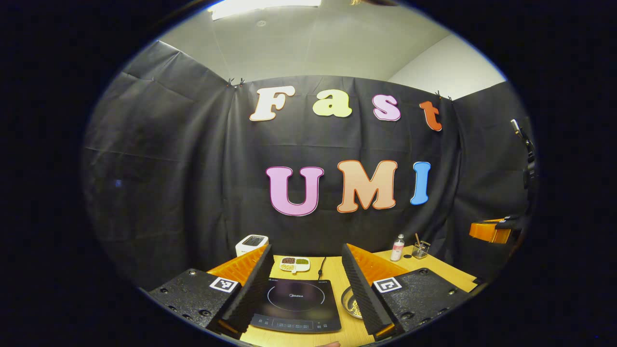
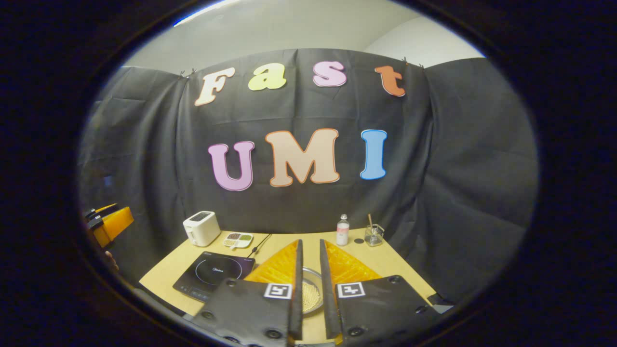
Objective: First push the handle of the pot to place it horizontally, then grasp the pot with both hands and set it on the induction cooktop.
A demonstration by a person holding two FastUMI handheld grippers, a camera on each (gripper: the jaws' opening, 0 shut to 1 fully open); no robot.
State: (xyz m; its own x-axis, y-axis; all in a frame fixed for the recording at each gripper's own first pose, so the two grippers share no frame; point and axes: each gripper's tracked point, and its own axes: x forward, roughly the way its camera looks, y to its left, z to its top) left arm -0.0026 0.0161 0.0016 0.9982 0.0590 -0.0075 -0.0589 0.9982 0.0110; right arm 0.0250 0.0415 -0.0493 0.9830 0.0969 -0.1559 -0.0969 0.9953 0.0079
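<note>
Most of the pot (image 2: 311,293) is hidden: in the right gripper view only a strip of its metal rim and pale grainy contents shows through the narrow slit between the right gripper (image 2: 308,284)'s nearly closed jaws, which press on nothing. Its handle cannot be made out. In the left gripper view the pot (image 1: 352,302) is half covered by one finger of the left gripper (image 1: 306,289), whose jaws stand wide apart above the counter (image 1: 332,270).

Between those jaws lies the induction cooktop (image 1: 296,306), its glass top bare, its front edge close to the counter's near edge and the pot just beside its right side. A cable (image 1: 322,266) runs from it toward the back wall.

Along the counter's far edge stand a white toaster (image 2: 201,228), a small divided dish (image 2: 238,238), a bottle (image 2: 342,230) and a glass jar (image 2: 374,234) holding a stick, well apart from the cooktop. Open counter lies between the bottle and the pot.
</note>
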